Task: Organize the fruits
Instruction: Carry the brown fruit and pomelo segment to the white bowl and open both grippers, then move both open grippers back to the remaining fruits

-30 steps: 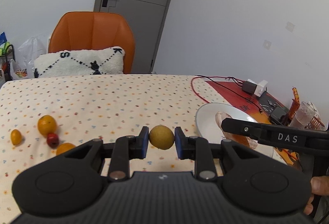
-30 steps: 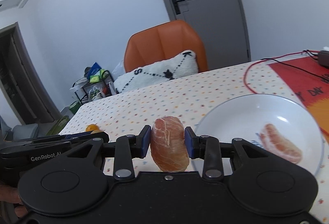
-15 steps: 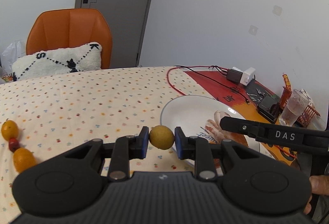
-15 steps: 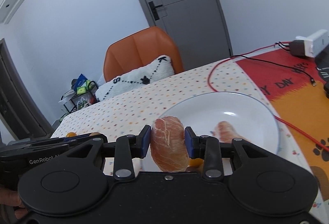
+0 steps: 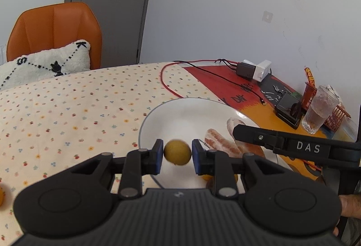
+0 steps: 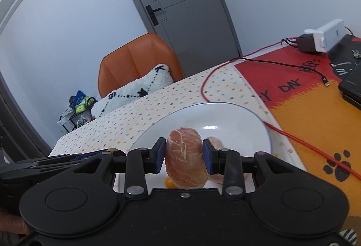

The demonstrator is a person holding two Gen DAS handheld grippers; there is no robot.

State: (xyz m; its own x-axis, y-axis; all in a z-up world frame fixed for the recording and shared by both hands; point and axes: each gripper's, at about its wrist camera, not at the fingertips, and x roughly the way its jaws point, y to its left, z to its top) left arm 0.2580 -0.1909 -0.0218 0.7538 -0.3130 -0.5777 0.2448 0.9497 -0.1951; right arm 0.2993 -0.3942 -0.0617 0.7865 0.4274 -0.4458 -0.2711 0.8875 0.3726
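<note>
My left gripper (image 5: pixel 177 154) is shut on a small round yellow-brown fruit (image 5: pixel 177 156), held above the near left part of a white plate (image 5: pixel 144 128). A peeled pinkish citrus segment (image 5: pixel 222 144) lies on that plate. My right gripper (image 6: pixel 184 155) is shut on a larger peeled citrus piece (image 6: pixel 185 164) over the same plate (image 6: pixel 225 106). Behind it a second segment (image 6: pixel 214 141) rests on the plate, and a small orange fruit (image 6: pixel 169 182) peeks out below. The right gripper's black finger (image 5: pixel 293 146) reaches in from the right in the left wrist view.
The table wears a dotted cloth (image 5: pixel 79 110) and a red-orange mat (image 6: pixel 311 115). A red cable (image 6: pixel 304 144) runs past the plate. Chargers (image 5: pixel 252 68), a dark box (image 5: pixel 287 108) and a glass cup (image 5: pixel 318 110) stand at the right. An orange chair (image 5: pixel 54 29) with a pillow stands behind.
Both grippers have swung right with their fruit and now hang over the plate. The loose fruits on the cloth have slid out at the left edge of the left wrist view.
</note>
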